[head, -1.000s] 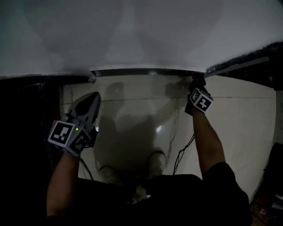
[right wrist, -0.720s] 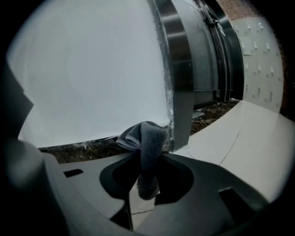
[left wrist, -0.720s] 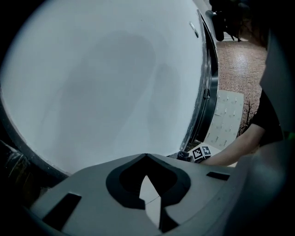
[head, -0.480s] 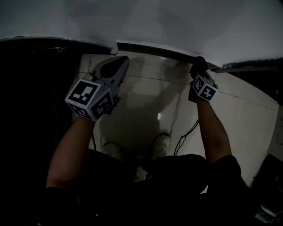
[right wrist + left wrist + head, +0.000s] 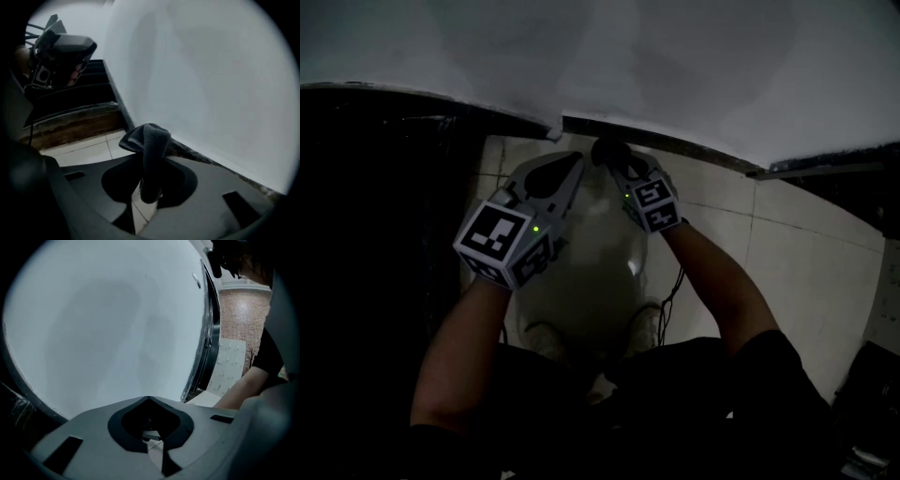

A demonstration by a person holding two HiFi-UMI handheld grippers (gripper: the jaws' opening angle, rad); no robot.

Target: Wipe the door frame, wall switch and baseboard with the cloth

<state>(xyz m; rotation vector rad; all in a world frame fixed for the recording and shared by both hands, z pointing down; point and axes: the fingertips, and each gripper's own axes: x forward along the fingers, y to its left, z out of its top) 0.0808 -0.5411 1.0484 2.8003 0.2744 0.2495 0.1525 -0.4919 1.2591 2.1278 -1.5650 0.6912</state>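
In the head view my right gripper (image 5: pixel 617 157) is down at the foot of the white wall (image 5: pixel 675 56). It is shut on a dark grey cloth (image 5: pixel 607 150), which sits against the dark baseboard (image 5: pixel 694 150). In the right gripper view the cloth (image 5: pixel 151 140) hangs folded over the closed jaws, close to the baseboard (image 5: pixel 201 157). My left gripper (image 5: pixel 565 161) is just to the left of it, shut with nothing in it and pointed at the wall's corner. Its own view shows the closed tips (image 5: pixel 149 399) before the white wall (image 5: pixel 103 324).
A dark opening (image 5: pixel 384 187) lies to the left of the wall corner. Pale floor tiles (image 5: pixel 806 253) spread to the right, with a cable (image 5: pixel 670 300) trailing down by my shoes. A dark vertical frame strip (image 5: pixel 209 343) shows in the left gripper view.
My right gripper has slid left along the baseboard with the cloth, ending close to the left gripper. The left gripper has risen toward the wall corner.
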